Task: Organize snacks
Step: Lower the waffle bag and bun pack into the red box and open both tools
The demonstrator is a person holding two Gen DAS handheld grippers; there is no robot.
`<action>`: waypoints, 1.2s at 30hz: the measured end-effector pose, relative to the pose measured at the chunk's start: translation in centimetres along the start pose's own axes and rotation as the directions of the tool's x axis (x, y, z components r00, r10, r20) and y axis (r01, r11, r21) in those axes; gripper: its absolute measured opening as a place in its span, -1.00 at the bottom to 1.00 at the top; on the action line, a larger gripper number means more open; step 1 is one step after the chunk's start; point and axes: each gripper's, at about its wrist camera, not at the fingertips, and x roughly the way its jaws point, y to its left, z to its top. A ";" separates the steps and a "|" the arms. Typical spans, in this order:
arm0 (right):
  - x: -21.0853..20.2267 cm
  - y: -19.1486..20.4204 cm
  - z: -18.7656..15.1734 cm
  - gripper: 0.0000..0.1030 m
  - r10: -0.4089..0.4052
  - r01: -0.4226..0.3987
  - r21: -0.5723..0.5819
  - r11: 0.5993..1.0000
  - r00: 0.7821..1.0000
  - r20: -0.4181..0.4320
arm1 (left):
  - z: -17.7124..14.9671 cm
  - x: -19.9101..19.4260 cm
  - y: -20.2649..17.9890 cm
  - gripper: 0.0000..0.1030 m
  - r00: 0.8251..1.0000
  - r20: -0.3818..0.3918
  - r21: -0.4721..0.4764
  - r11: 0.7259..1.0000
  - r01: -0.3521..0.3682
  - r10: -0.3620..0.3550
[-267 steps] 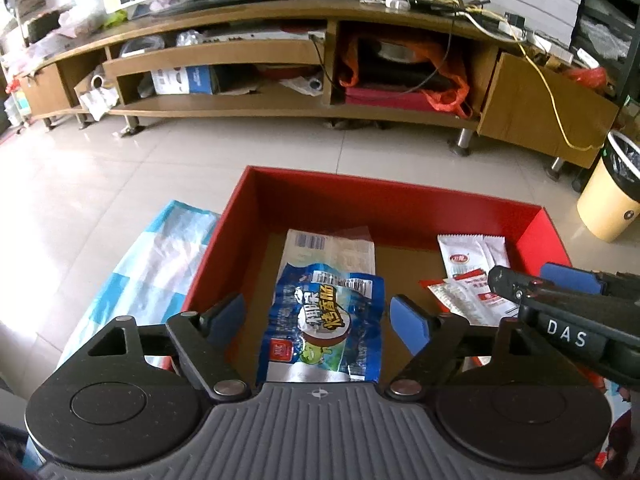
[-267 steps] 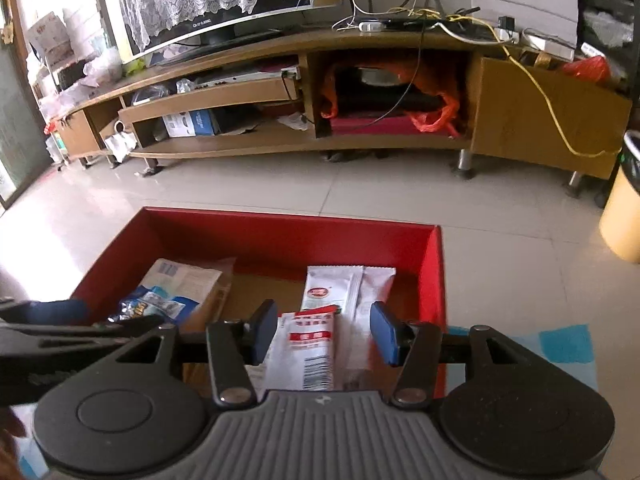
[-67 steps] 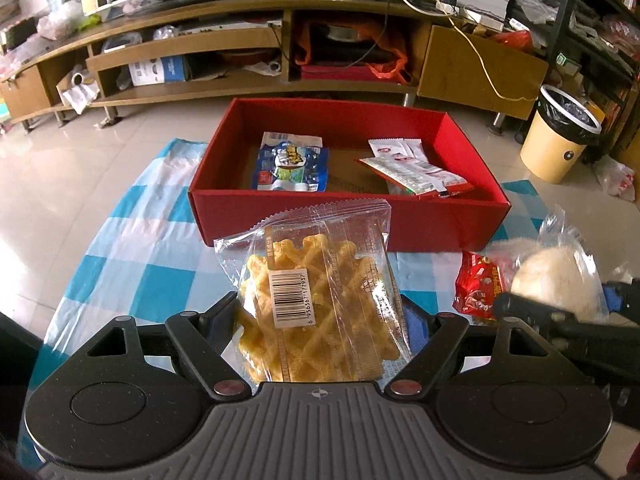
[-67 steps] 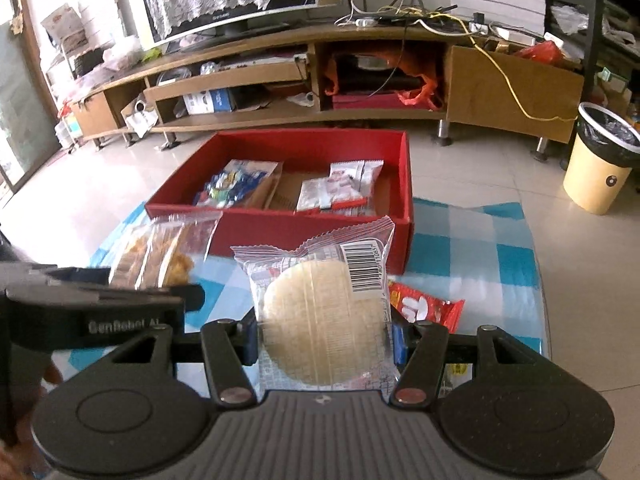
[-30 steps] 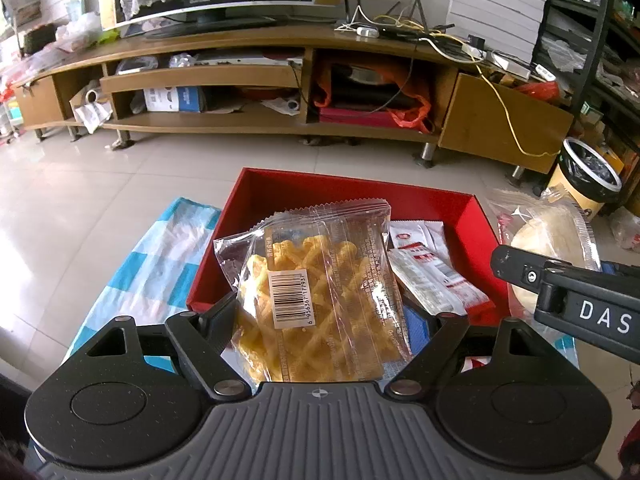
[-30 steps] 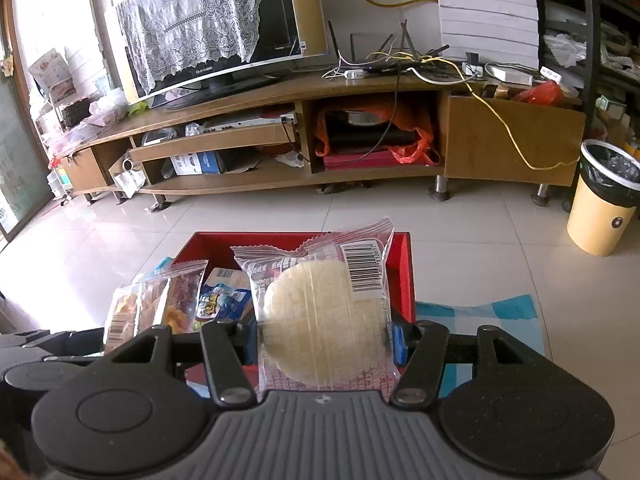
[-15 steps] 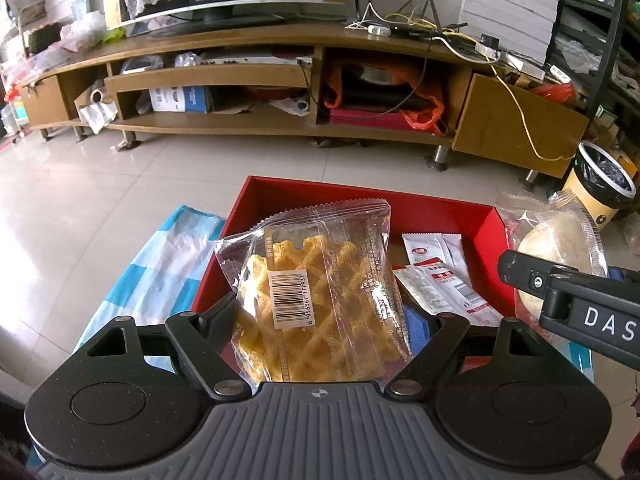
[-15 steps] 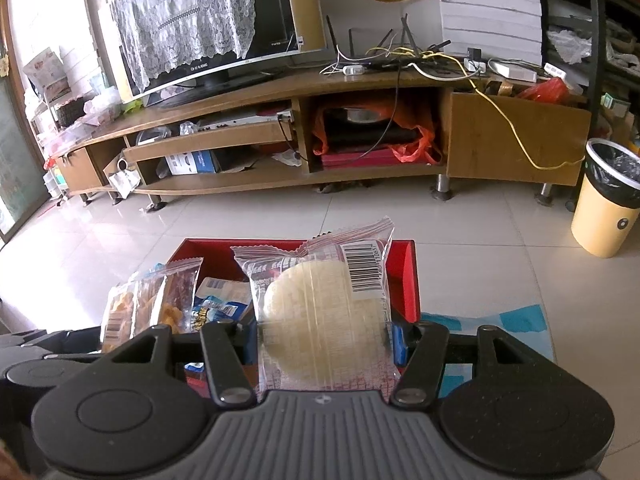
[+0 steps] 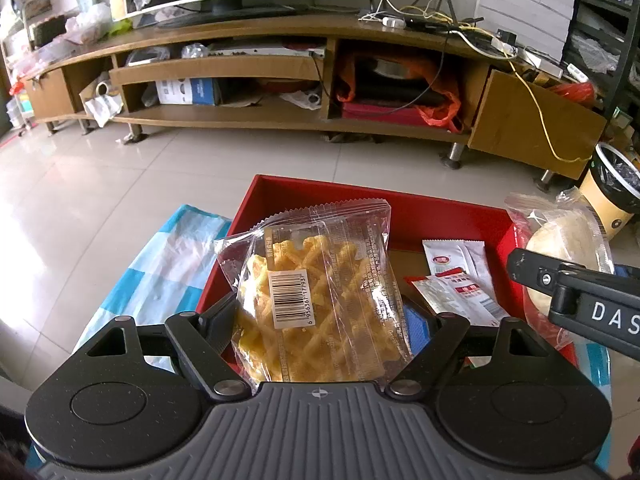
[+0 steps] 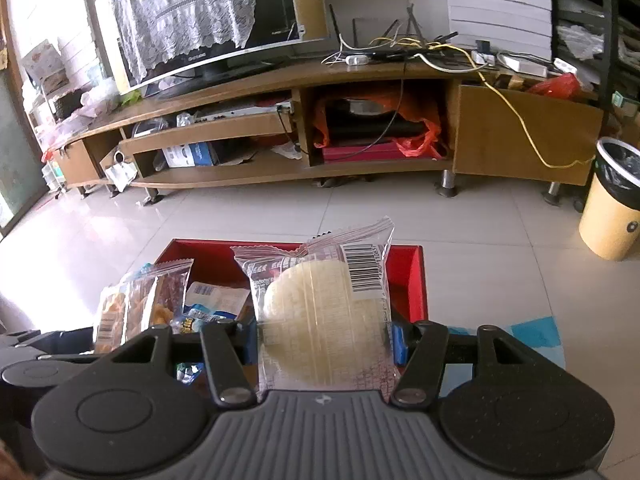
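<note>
My left gripper (image 9: 320, 320) is shut on a clear pack of yellow waffle snacks (image 9: 316, 304) and holds it over the near left part of the red box (image 9: 360, 196). My right gripper (image 10: 324, 332) is shut on a clear pack with a round white cake (image 10: 320, 312), held above the box's (image 10: 404, 276) near right side. The cake pack (image 9: 560, 244) and the right gripper's arm show at the right of the left wrist view. White and red sachets (image 9: 456, 276) lie in the box. A blue packet (image 10: 212, 300) lies in its left part.
The box sits on a blue and white checked cloth (image 9: 160, 264) on a low table. Beyond lies tiled floor (image 9: 120, 176), a long wooden TV stand (image 9: 280, 64) and a yellow bin (image 10: 612, 208) at the right.
Over the last second both grippers have stayed shut on their packs and moved slightly forward and lower over the box. Earlier they lifted these packs from the cloth.
</note>
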 end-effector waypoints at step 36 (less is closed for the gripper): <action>6.1 -1.1 -0.6 0.22 -0.004 0.007 0.040 0.999 0.997 -0.082 | 0.7 3.0 -0.2 0.89 0.997 -0.020 -0.004 0.998 -0.069 0.069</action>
